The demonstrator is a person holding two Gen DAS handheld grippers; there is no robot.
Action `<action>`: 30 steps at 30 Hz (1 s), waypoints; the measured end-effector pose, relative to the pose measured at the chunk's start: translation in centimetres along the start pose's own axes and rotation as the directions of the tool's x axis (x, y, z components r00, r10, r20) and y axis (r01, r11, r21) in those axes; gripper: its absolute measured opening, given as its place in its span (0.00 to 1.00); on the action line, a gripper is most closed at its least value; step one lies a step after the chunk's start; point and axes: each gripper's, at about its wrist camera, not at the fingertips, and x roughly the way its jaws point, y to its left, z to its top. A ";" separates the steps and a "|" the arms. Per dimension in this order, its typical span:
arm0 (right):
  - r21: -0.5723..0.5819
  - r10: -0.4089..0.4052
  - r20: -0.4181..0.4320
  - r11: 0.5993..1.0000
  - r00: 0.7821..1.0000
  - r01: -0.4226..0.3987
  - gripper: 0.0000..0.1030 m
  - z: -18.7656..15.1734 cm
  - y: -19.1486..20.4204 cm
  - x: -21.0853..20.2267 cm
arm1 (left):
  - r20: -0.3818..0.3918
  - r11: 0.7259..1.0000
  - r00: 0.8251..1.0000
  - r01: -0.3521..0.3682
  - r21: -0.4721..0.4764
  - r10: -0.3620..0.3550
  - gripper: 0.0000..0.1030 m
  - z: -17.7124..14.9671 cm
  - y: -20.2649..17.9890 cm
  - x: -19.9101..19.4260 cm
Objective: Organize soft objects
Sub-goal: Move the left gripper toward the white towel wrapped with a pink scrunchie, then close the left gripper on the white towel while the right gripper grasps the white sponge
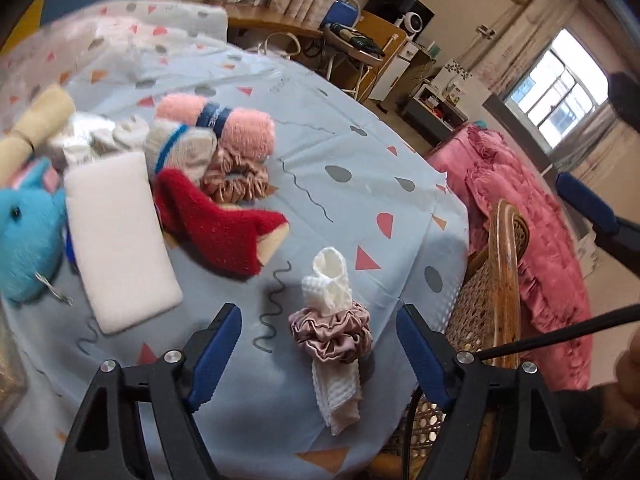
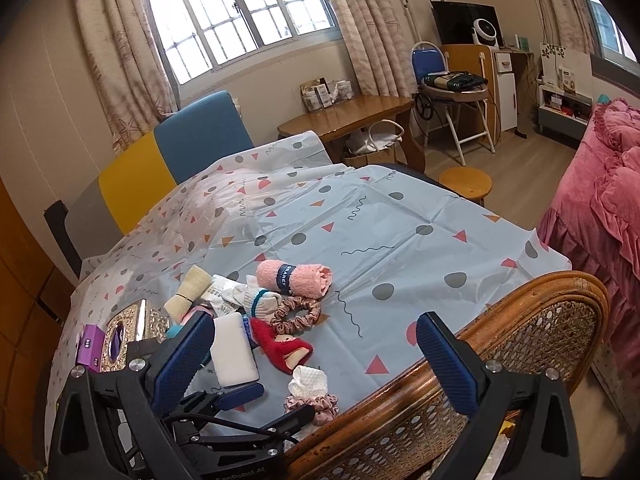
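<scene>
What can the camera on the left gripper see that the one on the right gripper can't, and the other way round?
Only the left wrist view shows the blue plush toy clearly. Only the right wrist view shows the gold tissue box, the purple box and the round wooden stool. Both show the white cloth roll banded by a pink scrunchie, the red sock, the pink towel roll and the wicker chair.

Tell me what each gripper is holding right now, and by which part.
Nothing is held. The left gripper stands open around the white cloth banded by a pink scrunchie, its pads clear of both. The right gripper is open and empty.
</scene>
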 end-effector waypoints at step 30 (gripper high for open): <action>0.036 -0.038 -0.052 0.999 0.998 0.040 1.00 -0.1 -1.2 2.0 | -0.104 0.995 0.994 -0.040 -0.094 0.030 0.70 0.4 1.1 1.1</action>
